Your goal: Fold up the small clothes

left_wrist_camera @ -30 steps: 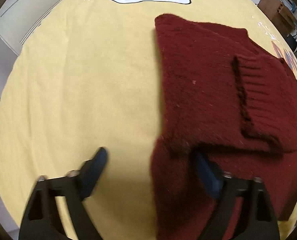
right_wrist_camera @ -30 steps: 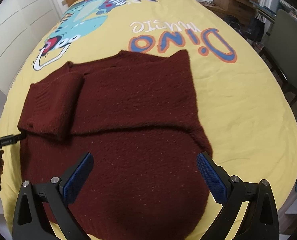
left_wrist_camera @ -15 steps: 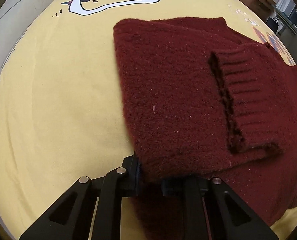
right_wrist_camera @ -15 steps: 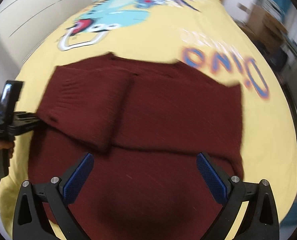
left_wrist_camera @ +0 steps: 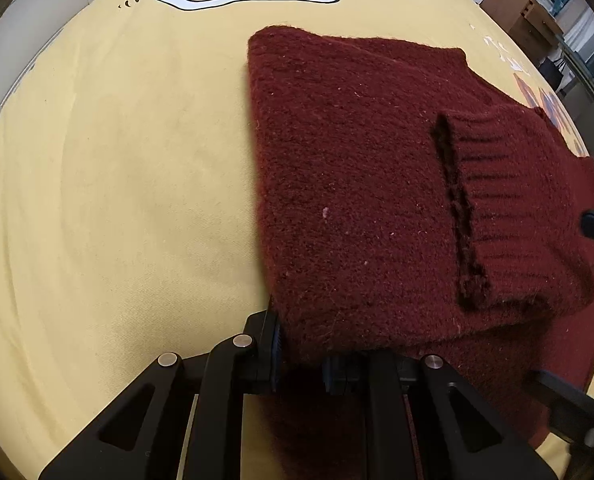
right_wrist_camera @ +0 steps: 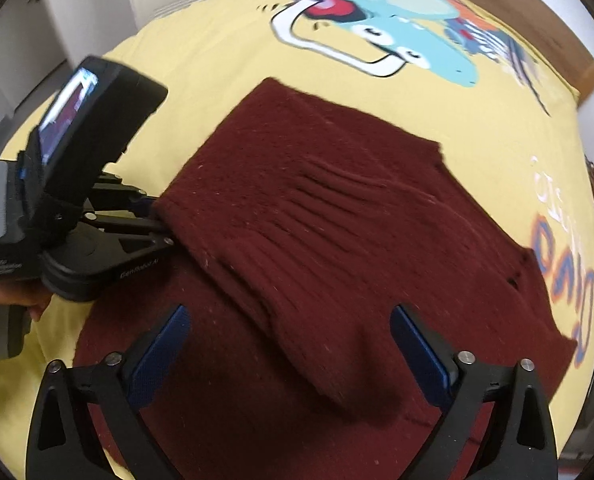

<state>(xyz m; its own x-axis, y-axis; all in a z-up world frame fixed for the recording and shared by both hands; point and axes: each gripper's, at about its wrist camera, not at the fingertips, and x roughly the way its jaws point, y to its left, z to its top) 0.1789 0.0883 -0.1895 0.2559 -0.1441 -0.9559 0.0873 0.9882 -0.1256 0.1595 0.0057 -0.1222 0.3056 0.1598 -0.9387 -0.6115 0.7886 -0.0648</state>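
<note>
A dark red knit sweater [left_wrist_camera: 357,184] lies on the yellow bed cover, one sleeve folded across its body with the ribbed cuff [left_wrist_camera: 509,208] on top. My left gripper [left_wrist_camera: 301,354] is shut on the sweater's near left edge, at the corner of the folded sleeve. In the right wrist view the sweater [right_wrist_camera: 337,220] fills the middle, and the left gripper [right_wrist_camera: 165,216] pinches its left edge. My right gripper [right_wrist_camera: 289,344] is open and empty, its blue pads [right_wrist_camera: 165,340] hovering just over the sweater's lower part.
The yellow bed cover [left_wrist_camera: 117,160] has a cartoon dinosaur print [right_wrist_camera: 397,28] at the far end and orange lettering [right_wrist_camera: 565,256] at the right. Shelves and boxes [left_wrist_camera: 537,12] stand beyond the bed. White cupboards [right_wrist_camera: 97,0] are at the left.
My left gripper went from open beside the sweater's edge to shut on it. My right gripper has swung left over the sweater, nearer the left gripper, still open.
</note>
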